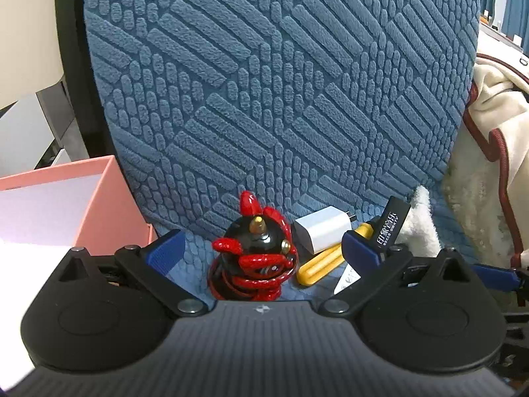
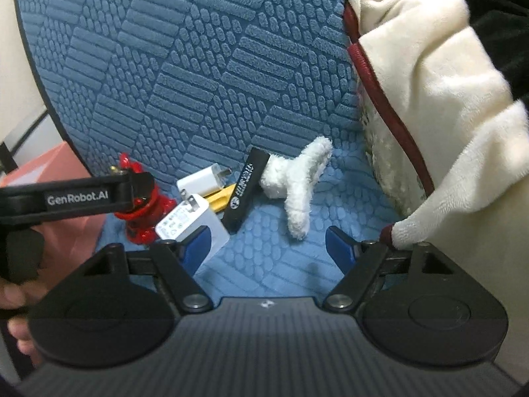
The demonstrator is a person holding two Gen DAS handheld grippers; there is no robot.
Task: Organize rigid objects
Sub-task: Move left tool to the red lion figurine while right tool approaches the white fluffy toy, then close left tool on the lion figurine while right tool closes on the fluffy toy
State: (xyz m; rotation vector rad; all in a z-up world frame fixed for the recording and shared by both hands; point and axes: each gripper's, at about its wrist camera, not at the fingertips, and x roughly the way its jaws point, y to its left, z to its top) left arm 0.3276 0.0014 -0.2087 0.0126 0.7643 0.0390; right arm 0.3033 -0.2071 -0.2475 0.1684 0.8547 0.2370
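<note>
A red and black figurine [image 1: 254,254] stands on the blue textured seat [image 1: 264,99], between the blue pads of my left gripper [image 1: 263,251]. That gripper is open and its pads are clear of the figurine on both sides. Right of it lie a white charger [image 1: 322,233], a yellow piece [image 1: 319,264] and a black bar with white print [image 1: 393,225]. My right gripper [image 2: 268,248] is open over bare seat, nothing between its pads. Its left fingertip [image 2: 196,248] sits against a second white charger [image 2: 191,221]. The figurine [image 2: 142,218] shows partly behind my left gripper's arm [image 2: 82,197].
A pink box [image 1: 49,211] with a pale inside stands at the seat's left edge. A white plush piece [image 2: 297,185] lies right of the black bar [image 2: 244,188]. A cream blanket with dark red piping [image 2: 429,99] crowds the right side. A hand [image 2: 16,301] holds the left gripper.
</note>
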